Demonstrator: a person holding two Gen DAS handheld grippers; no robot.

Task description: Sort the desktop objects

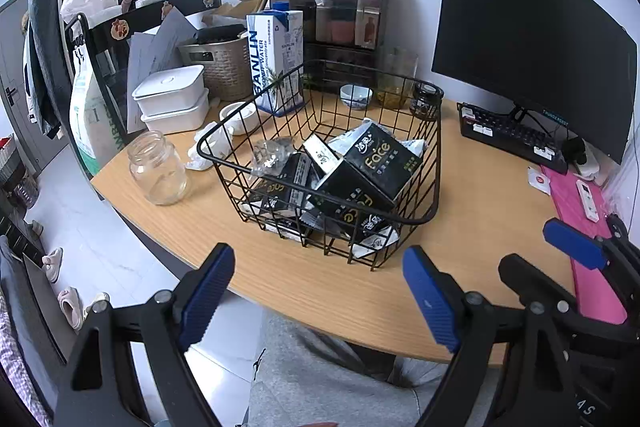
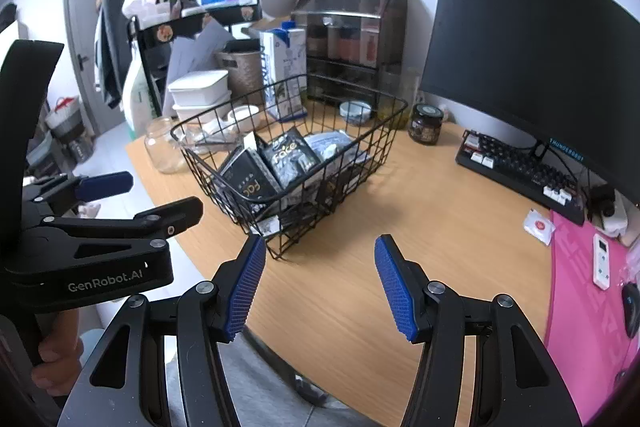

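Observation:
A black wire basket (image 1: 412,219) (image 2: 280,251) stands on the wooden desk (image 1: 304,283) (image 2: 420,227), filled with several black "Face" tissue packs (image 1: 380,159) (image 2: 288,155) and a crumpled clear wrapper (image 1: 272,151). My left gripper (image 1: 320,291) hangs open at the desk's front edge, just short of the basket, nothing between its blue pads. My right gripper (image 2: 320,283) is open too, above the bare desk in front of the basket, also empty. Each gripper shows in the other's view: the right one (image 1: 576,247) at the far right, the left one (image 2: 136,195) at the left.
Left of the basket are an empty glass jar (image 1: 158,169), crumpled tissue (image 1: 210,147), stacked white boxes (image 1: 172,99) and a blue-white carton (image 1: 276,59). Behind it stand a small bowl (image 1: 355,95) and dark jar (image 1: 426,101). Monitor (image 1: 528,39), keyboard (image 1: 512,137), pink mat (image 2: 588,291) and white remote (image 2: 601,265) lie right.

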